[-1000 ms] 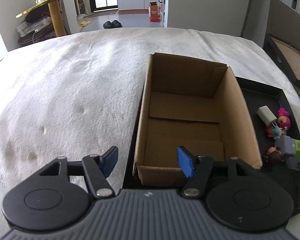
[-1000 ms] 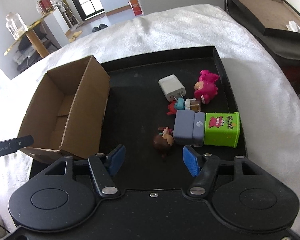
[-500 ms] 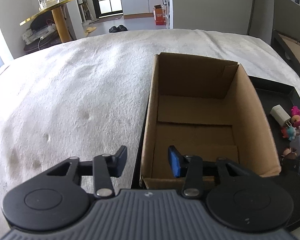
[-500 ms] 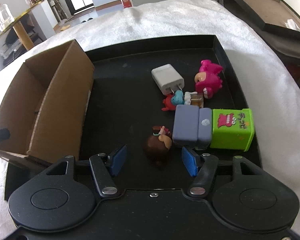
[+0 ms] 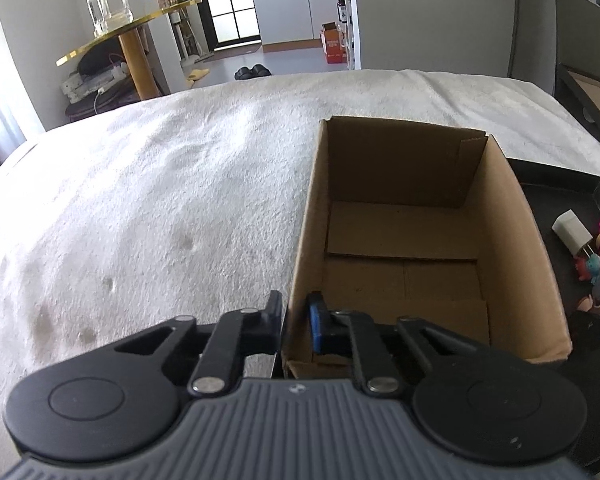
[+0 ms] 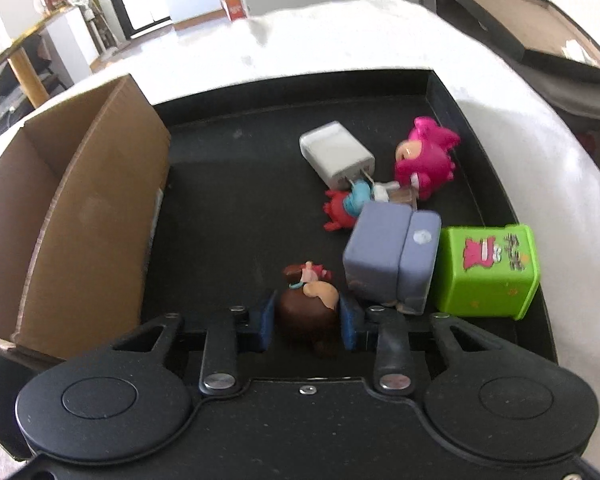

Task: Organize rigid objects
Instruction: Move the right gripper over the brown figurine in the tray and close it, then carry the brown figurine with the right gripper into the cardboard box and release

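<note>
Where the box [image 5: 400, 248] has its near-left corner, the left gripper [image 5: 294, 320] straddles the left wall, one finger outside and the blue-padded one inside, the jaws narrow and closed on the cardboard. The box stands open-topped at the left end of the black tray [image 6: 476, 152], its floor bare, with white blanket [image 5: 140, 208] spreading wide to its left and far side. In the right wrist view the right gripper [image 6: 306, 320] has its pads pressed on either side of a brown-haired doll [image 6: 308, 308] lying near the tray's near edge. Just right of the doll sits a grey block [image 6: 388, 256], touching a green cube [image 6: 488, 272]. Farther off lie a white charger [image 6: 336, 152], a pink figure [image 6: 424, 160] and a small red-and-blue figure [image 6: 346, 204], bunched together. Bare tray floor lies between the doll and the box's right wall.
</note>
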Tool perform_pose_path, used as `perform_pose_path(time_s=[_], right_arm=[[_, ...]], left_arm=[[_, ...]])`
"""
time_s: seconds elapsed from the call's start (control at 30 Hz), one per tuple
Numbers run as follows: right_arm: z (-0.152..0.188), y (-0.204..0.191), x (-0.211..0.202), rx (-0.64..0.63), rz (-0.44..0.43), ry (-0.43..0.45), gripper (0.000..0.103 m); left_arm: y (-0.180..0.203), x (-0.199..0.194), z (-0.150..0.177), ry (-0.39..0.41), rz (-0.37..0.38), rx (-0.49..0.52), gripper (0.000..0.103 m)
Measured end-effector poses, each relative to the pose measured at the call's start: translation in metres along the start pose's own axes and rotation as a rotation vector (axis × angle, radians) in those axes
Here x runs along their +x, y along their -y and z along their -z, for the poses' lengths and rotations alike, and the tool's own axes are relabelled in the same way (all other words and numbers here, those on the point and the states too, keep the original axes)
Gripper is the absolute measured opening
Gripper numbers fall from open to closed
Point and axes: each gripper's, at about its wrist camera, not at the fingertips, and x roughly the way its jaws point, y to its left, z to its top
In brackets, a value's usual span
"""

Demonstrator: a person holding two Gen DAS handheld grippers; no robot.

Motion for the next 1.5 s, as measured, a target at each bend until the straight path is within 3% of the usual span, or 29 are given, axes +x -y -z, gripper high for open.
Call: perform_pose_path(time_s=[0.63, 1.17, 1.5], right_arm=[[-0.011, -0.019, -0.034, -0.045, -0.076, 0.105, 0.032], [-0.025, -0.052, -0.061, -0.180, -0.157, 0.317, 0.032], [-0.041, -0.072, -0.068, -0.254, -0.195, 0.397, 0.032]], left_arm=[[0.007, -0.004, 0.002, 0.037, -0.038, 0.028, 0.012], [0.000, -0.001, -0.001, 0.036, -0.004, 0.025, 0.012], [-0.002, 0.000, -0.003, 0.037, 0.009, 0.022, 0.012]])
